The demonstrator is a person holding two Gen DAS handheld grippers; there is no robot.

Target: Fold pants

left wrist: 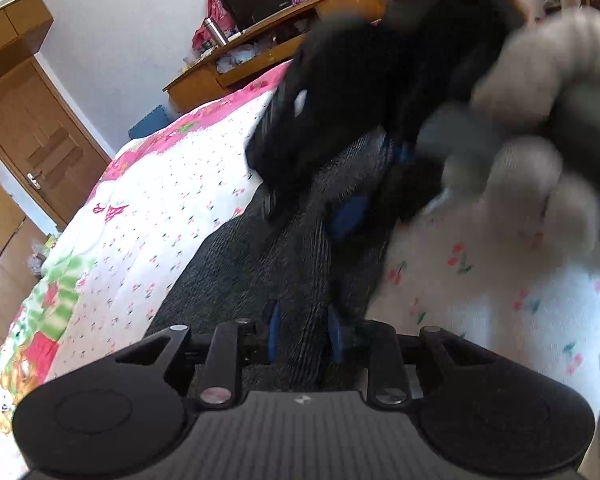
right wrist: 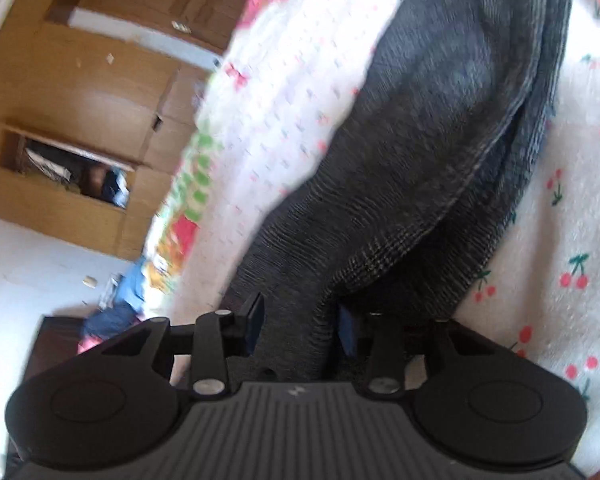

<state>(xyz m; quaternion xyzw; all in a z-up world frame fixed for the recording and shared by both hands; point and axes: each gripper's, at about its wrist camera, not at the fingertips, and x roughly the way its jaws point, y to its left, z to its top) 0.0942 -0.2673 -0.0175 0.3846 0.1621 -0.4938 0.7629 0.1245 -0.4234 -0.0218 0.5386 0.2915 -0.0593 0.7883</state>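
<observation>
Dark grey ribbed pants (left wrist: 268, 264) lie along a white cherry-print bedspread (left wrist: 172, 184). In the left wrist view a bunched ridge of the cloth fills the gap between my left gripper's (left wrist: 304, 334) blue pads, which press on it. Further up the pants, blurred, my right gripper (left wrist: 376, 184) is held by a grey-gloved hand (left wrist: 532, 80). In the right wrist view the pants (right wrist: 440, 120) show stacked layers with a stitched hem. A fold of them is pinched in my right gripper (right wrist: 300, 326), both blue pads against the cloth.
The bed's edge (left wrist: 60, 280) drops off to the left, toward a wooden door (left wrist: 40, 132). A cluttered wooden desk (left wrist: 280, 40) stands beyond the bed. The right wrist view shows a wooden wardrobe (right wrist: 80, 80) and clothes on the floor (right wrist: 116, 304).
</observation>
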